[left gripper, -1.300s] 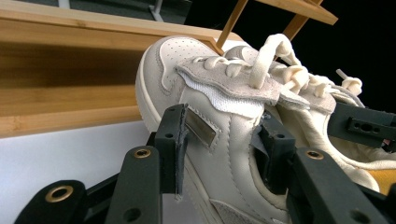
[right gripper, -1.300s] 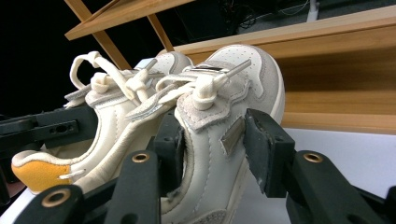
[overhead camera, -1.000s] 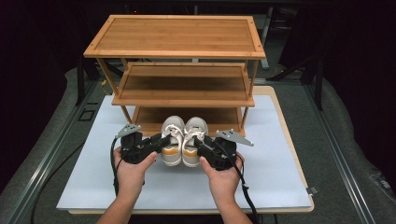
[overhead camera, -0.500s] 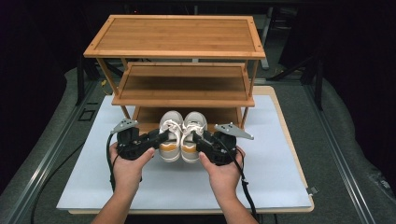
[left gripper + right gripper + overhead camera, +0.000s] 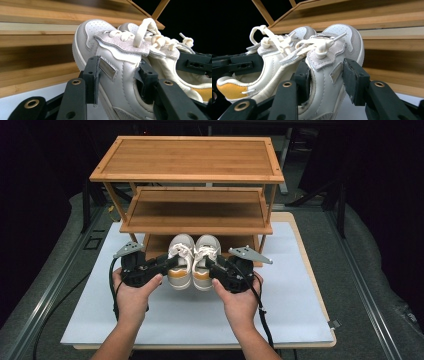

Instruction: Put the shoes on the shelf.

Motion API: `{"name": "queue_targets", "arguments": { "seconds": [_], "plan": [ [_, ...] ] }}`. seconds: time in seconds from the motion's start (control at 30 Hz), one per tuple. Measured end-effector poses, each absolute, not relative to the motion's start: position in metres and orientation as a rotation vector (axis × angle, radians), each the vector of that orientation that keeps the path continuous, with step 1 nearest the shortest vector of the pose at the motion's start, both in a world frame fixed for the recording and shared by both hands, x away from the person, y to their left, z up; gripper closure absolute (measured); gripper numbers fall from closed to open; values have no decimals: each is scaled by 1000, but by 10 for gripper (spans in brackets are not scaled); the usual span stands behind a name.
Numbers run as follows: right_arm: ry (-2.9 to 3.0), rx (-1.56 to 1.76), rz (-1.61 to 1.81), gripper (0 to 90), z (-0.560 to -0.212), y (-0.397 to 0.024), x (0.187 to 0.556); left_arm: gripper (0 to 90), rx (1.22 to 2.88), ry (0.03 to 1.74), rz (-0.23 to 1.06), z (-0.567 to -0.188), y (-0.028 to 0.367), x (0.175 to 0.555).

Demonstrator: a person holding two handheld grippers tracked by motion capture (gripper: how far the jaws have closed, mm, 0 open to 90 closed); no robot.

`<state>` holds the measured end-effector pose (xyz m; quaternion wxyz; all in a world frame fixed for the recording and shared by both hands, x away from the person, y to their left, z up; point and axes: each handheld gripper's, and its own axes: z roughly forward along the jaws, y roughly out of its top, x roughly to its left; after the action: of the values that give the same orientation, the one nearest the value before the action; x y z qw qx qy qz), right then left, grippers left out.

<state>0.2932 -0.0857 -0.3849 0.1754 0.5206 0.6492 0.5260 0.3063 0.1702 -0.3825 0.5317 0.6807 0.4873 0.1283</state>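
My left tool point(image 5: 167, 263) is clamped on the outer side of the left shoe point(image 5: 180, 260), one jaw outside the wall and one inside the opening, as the left gripper view shows. My right tool point(image 5: 214, 266) grips the right shoe point(image 5: 205, 260) in the same way. The pair sits side by side and touching between my hands, heels toward me at 6 o'clock, toes pointing to 12 o'clock.

Over the last second I have carried both shoes forward together: they lay out on the white table point(image 5: 280, 310) a moment ago, and now their toes have reached in under the middle board of the wooden rack point(image 5: 195, 215), at the front edge of its bottom shelf point(image 5: 240, 240). I cannot tell whether the soles rest on that shelf or hang just above it.

I judge the placing nearly done; what remains is a short push toward 12 o'clock, then letting go.
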Motion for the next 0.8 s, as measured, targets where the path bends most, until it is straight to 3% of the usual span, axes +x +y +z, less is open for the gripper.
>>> {"name": "queue_targets", "arguments": {
  "seconds": [0.8],
  "plan": [
    [1817,1458,1493,589,-366,-86,302,597,1598,1159,308,-366,168,316]
  ]
}}
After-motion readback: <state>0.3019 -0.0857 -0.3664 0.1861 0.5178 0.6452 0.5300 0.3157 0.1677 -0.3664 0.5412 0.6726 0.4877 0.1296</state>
